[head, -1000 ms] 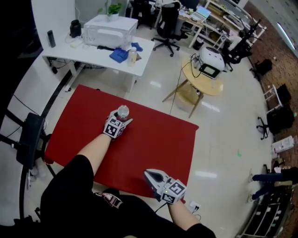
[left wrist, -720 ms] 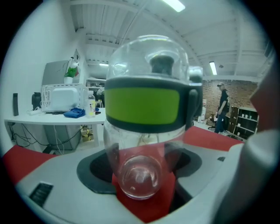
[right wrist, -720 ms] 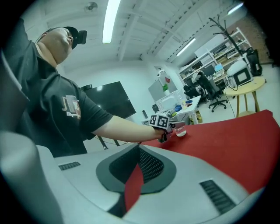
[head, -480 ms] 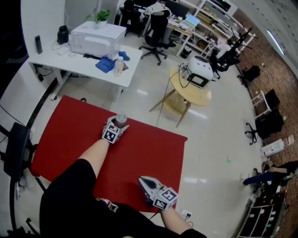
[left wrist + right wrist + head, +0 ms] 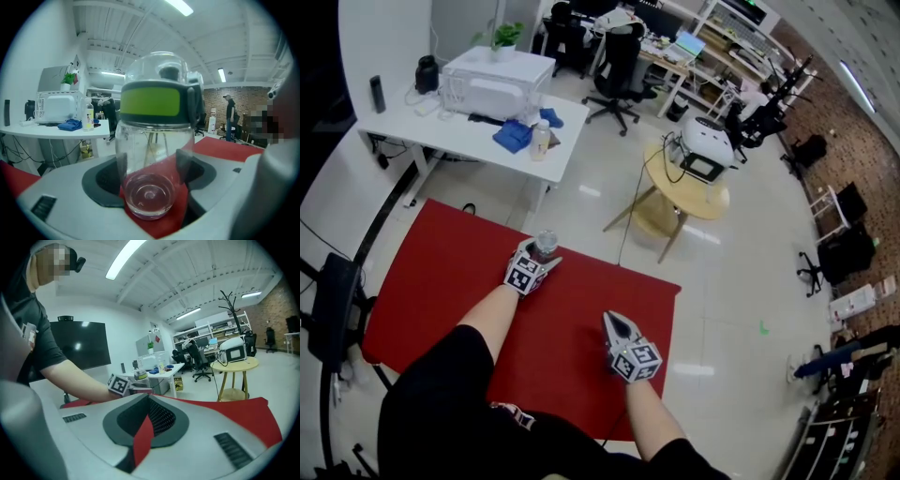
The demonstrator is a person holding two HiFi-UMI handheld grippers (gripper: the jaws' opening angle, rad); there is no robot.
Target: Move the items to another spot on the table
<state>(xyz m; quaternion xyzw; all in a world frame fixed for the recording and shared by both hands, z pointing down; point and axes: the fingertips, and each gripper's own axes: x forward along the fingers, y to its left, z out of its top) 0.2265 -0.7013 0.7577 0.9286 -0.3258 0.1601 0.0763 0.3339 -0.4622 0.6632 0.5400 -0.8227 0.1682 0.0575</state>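
Black pads (image 5: 185,164): pressed on both sides of the clear jar (image 5: 152,140), low on its wall, nothing loose in between.
Jar: upright, empty by the look of it, green-banded lid (image 5: 150,101) on top; base right at the red table (image 5: 441,272), touching or just above, cannot tell which.
Left gripper (image 5: 544,256): spread wide, but only as wide as the jar, so a true pinch; out by the table's far edge, about midway along it.
Right gripper (image 5: 149,404): jaws drawn together at the tips, 1 thin red sliver of table showing between, carrying nothing; over the near right part of the table, well apart from the jar.
Table top: bare apart from the 2 grippers and the 1 jar.
Step in hand: most likely setting the jar down at its new spot.
Risk 1: toppling, from a low grip under a bulky lid if let go on a tilt.
Risk 2: a fall to the floor (image 5: 581,197), from any forward nudge so close to the far edge.
Risk 3: a slip down the smooth wall, from easing the squeeze before the base sits flat.
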